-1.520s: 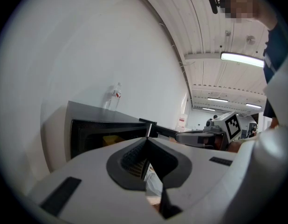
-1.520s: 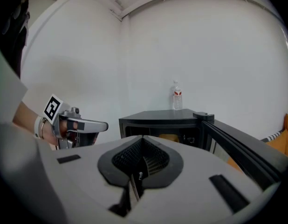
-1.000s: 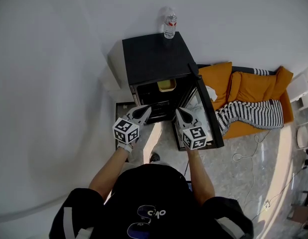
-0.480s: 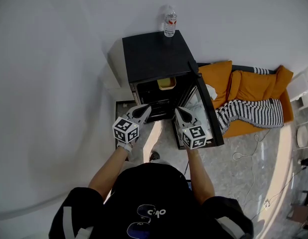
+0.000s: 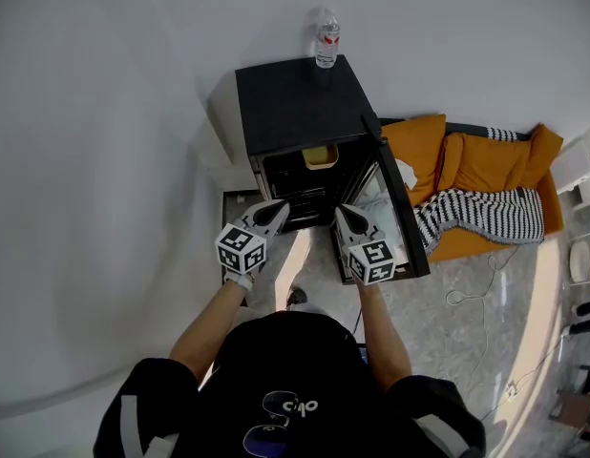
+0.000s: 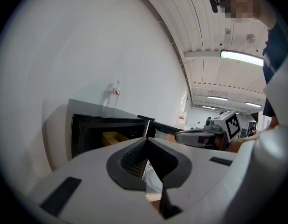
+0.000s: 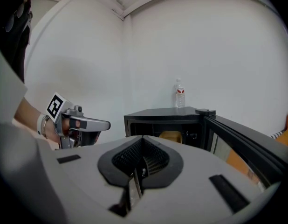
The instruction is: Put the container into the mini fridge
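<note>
The yellow container [image 5: 320, 157] sits on the upper shelf inside the black mini fridge [image 5: 293, 103], whose door [image 5: 398, 213] stands open to the right. It also shows as a yellow block in the left gripper view [image 6: 113, 137] and in the right gripper view [image 7: 171, 136]. My left gripper [image 5: 278, 209] hovers in front of the fridge opening, shut and empty. My right gripper [image 5: 341, 214] is level with it, just inside the door, also shut with nothing in it. Both point at the fridge interior from a short distance.
A water bottle [image 5: 326, 42] stands on the fridge top at its back edge. An orange cushion [image 5: 467, 175] with a striped blanket [image 5: 481, 216] lies on the floor to the right, behind the open door. White wall runs behind and to the left.
</note>
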The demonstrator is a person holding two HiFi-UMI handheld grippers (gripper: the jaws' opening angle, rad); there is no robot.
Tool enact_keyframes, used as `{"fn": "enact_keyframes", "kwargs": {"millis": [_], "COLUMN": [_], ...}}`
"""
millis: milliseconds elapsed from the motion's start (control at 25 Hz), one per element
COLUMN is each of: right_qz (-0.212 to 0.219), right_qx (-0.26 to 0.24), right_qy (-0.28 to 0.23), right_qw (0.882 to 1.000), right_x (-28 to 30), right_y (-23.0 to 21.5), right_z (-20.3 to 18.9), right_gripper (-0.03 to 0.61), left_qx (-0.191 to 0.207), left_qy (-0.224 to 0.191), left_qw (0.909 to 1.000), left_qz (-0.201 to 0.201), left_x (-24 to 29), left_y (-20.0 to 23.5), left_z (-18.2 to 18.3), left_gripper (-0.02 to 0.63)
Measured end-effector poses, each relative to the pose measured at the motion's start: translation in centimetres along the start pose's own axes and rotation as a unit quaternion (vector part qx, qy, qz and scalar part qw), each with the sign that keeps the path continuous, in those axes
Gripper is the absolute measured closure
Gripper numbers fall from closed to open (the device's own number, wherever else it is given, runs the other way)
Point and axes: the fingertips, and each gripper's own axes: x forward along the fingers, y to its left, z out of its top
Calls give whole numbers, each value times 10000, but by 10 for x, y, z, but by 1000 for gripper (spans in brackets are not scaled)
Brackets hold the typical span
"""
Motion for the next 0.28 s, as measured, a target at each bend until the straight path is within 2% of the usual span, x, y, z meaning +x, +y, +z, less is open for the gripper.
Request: {"fn": "enact_keyframes", "kwargs": {"millis": [280], "right_qz": [22], "right_qx": [10], "right_qy": [-47], "right_qw": [10000], "right_x": [-2], "right_y": [1], "right_z": [-2], "right_gripper": [569], "left_qx": [-13], "left_qy": [20], "left_qw": [10000], "left_qz": [-11], "left_x": [1], "left_y": [-1], "left_z": [-4], "left_gripper": [606]}}
